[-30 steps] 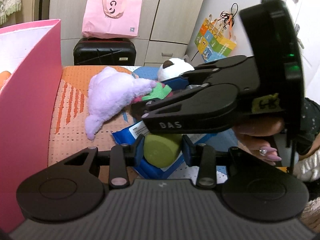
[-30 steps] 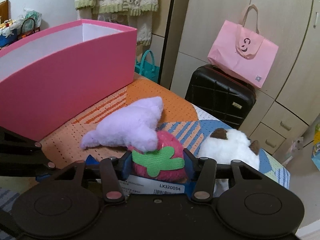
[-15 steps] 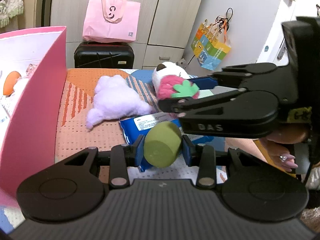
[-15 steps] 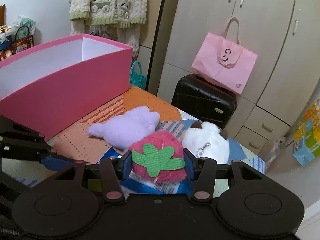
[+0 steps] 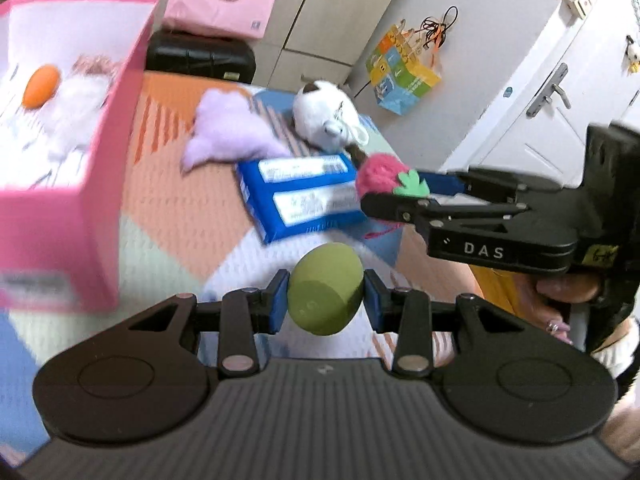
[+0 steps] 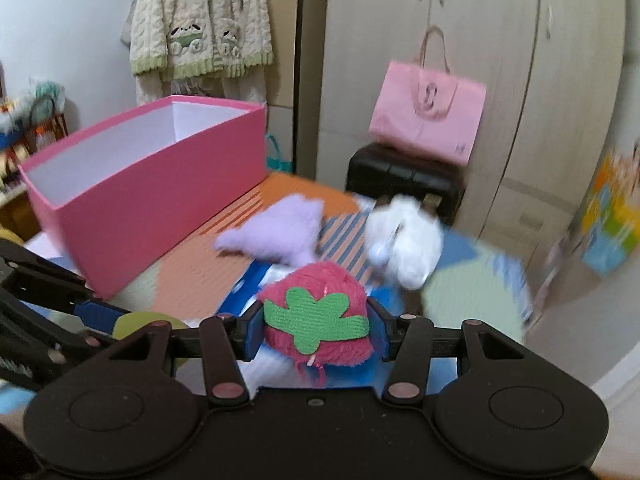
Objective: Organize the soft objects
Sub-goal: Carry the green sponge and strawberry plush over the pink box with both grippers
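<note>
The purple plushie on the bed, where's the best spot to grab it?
Probably the purple plushie's fat middle, coming down from above. It lies flat on the bed, so its sides are open; the thin tail end would flop. Both tongs are full now.

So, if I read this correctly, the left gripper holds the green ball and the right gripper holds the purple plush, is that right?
Not quite: the right gripper holds the pink strawberry plush, as the right wrist view shows. The purple plush lies on the mat beyond it. The left gripper does hold the green ball.
</note>
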Demonstrator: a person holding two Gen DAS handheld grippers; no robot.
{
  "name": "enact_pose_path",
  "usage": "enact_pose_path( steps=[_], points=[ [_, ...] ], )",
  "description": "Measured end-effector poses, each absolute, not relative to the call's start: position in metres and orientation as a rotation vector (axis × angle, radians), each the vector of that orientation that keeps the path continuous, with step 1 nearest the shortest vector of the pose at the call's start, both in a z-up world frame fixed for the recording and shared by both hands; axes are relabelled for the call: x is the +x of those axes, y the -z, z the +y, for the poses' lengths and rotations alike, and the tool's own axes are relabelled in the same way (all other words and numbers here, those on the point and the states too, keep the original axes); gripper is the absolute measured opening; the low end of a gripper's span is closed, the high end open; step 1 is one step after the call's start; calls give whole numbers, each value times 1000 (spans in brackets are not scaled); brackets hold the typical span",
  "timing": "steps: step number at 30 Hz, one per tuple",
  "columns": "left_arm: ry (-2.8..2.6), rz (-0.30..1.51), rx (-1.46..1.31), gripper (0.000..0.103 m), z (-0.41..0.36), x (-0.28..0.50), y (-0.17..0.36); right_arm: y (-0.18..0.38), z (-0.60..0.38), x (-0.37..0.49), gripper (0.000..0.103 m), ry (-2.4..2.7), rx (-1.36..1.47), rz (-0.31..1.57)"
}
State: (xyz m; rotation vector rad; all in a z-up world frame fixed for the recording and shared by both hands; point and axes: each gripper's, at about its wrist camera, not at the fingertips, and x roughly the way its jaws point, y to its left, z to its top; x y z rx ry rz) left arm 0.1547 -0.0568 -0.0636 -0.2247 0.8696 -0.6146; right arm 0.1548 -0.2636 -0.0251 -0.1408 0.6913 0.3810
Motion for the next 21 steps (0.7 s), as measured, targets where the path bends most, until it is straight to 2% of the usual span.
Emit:
enact_pose_path(
  steps=[8, 21],
  points=[
    [602, 922, -234, 37, -26, 133, 58, 37, -258, 122, 56, -495, 41, 762],
    [579, 928, -138, 37, 24, 114, 9, 2, -199, 95, 57, -725, -6, 793]
  ],
)
